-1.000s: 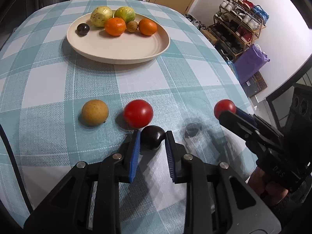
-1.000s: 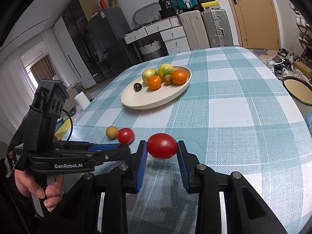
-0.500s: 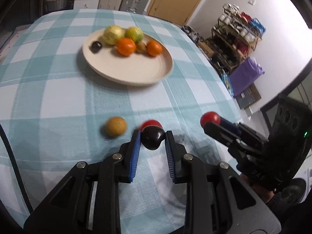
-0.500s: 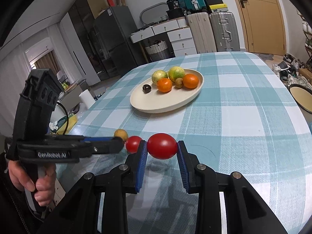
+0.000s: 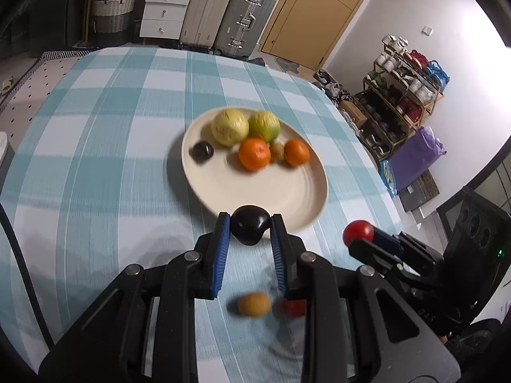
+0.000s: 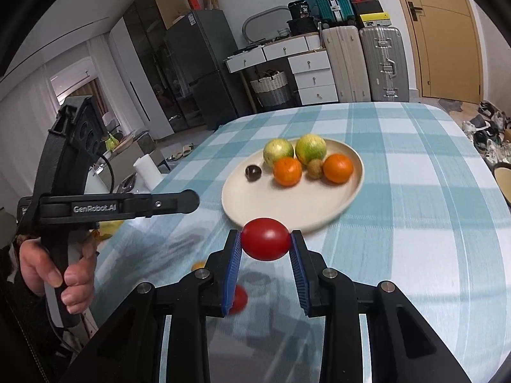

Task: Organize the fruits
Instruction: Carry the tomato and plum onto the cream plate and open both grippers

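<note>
Right wrist view: six fruits on plate [image 6: 322, 220], seemingly.

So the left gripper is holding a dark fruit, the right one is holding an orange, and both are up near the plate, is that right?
Not quite. The right gripper holds a red tomato, not an orange; the right wrist view shows it clamped between the blue pads. The two oranges sit on the plate. The rest stands: the left gripper holds the dark fruit, near the plate.

Dark purple round fruit [image 5: 249, 225] and glossy red tomato [image 6: 265, 239] are both up off the tabletop, right at the near rim of the cream round plate [image 5: 297, 201]. Plate's got two oranges and two yellow-green fruits.
</note>
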Demonstrator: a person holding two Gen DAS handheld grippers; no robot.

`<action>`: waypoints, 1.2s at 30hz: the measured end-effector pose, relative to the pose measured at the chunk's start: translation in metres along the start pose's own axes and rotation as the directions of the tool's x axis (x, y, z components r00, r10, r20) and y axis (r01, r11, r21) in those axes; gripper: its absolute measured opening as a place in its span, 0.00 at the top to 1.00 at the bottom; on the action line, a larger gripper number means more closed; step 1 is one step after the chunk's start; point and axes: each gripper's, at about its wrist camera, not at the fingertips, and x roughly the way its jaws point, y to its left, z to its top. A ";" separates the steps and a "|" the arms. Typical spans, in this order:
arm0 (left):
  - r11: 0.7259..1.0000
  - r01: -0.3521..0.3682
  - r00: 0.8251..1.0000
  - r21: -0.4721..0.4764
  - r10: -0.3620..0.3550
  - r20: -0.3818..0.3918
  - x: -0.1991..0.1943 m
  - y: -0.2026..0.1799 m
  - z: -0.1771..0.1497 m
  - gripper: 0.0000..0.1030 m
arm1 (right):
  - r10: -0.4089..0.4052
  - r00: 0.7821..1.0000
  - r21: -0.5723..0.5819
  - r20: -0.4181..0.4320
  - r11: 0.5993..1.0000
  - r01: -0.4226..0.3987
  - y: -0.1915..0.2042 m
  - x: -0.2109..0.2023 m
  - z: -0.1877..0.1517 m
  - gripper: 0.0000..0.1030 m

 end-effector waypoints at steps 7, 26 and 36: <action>1.000 -0.011 1.000 0.005 0.011 -0.005 0.031 0.004 0.034 0.78 | -0.007 1.000 0.014 -0.009 1.000 0.007 -0.010 0.028 0.033 0.70; 0.999 -0.009 0.999 -0.034 0.008 -0.038 0.093 0.026 0.068 0.78 | -0.080 0.994 0.016 -0.080 0.997 0.081 -0.030 0.089 0.068 0.70; 1.000 -0.006 0.999 -0.016 0.005 -0.047 0.104 0.021 0.071 0.78 | -0.099 0.991 0.017 -0.093 0.995 0.101 -0.035 0.102 0.073 0.70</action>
